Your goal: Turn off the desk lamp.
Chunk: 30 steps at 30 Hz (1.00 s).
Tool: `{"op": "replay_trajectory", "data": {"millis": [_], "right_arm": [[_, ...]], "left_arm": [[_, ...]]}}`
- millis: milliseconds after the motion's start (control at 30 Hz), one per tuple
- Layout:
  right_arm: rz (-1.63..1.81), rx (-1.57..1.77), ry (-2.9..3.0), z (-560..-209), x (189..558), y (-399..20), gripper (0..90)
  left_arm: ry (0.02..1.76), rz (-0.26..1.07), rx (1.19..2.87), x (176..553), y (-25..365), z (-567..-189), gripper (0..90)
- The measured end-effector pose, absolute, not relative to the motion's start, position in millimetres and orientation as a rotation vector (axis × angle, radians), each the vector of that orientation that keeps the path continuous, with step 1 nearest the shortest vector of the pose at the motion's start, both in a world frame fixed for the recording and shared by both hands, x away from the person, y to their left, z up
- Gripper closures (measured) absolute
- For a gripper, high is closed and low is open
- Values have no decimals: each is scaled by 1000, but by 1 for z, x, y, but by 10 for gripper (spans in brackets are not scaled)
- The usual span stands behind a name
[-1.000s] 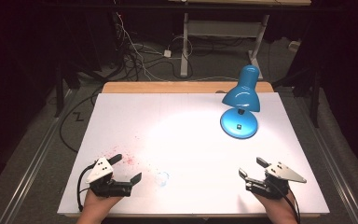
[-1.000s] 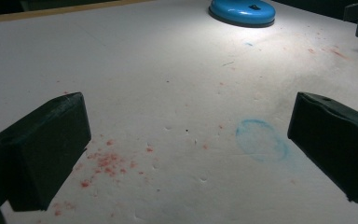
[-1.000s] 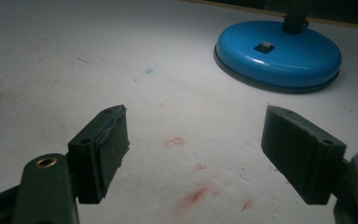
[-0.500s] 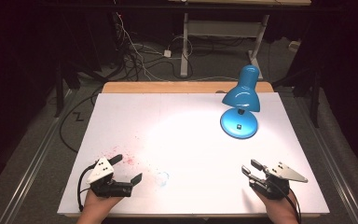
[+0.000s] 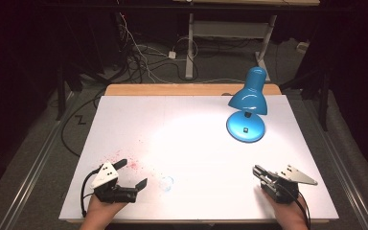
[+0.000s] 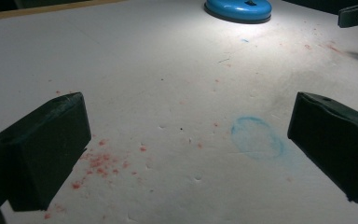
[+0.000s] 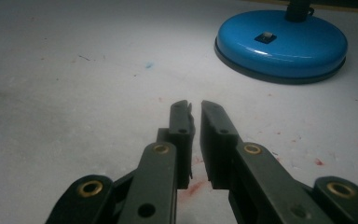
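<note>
A blue desk lamp (image 5: 248, 95) stands lit at the back right of the white table (image 5: 187, 124), its round base (image 7: 279, 46) a short way beyond my right gripper. At the front right, my right gripper (image 5: 258, 170) (image 7: 195, 108) rests low over the table with its jaws drawn together and nothing between them. My left gripper (image 5: 131, 174) (image 6: 186, 140) sits at the front left, jaws spread wide and empty above red specks.
A faint blue ring stain (image 6: 256, 137) (image 5: 166, 182) marks the table just right of the left gripper. Red specks (image 5: 133, 165) dot the surface nearby. A wooden strip (image 5: 172, 89) runs along the far edge, with cables on the floor behind.
The right gripper's jaws were apart a second ago and have drawn together. The left gripper has stayed where it was, open.
</note>
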State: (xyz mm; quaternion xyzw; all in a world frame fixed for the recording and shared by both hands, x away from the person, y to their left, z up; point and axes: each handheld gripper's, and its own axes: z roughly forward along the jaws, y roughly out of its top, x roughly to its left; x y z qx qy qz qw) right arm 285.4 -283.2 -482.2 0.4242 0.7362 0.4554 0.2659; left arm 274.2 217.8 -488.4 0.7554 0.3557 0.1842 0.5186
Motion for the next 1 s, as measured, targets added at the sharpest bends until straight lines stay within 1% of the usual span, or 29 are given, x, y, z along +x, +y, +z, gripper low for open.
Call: {"op": "replay_trajectory", "data": {"millis": [33, 567, 733, 1000], "right_arm": [[1228, 1148, 1985, -482, 285, -283, 900], [1240, 1148, 1985, -483, 289, -281, 900], [1241, 1148, 1978, -482, 293, -277, 900], [1249, 1140, 1948, -478, 301, -275, 900]], "left_arm": [[853, 441, 1813, 274, 218, -489, 0], [850, 429, 1822, 276, 218, -489, 0], [850, 442, 1820, 276, 217, -489, 0], [861, 397, 1840, 276, 218, -488, 0]]}}
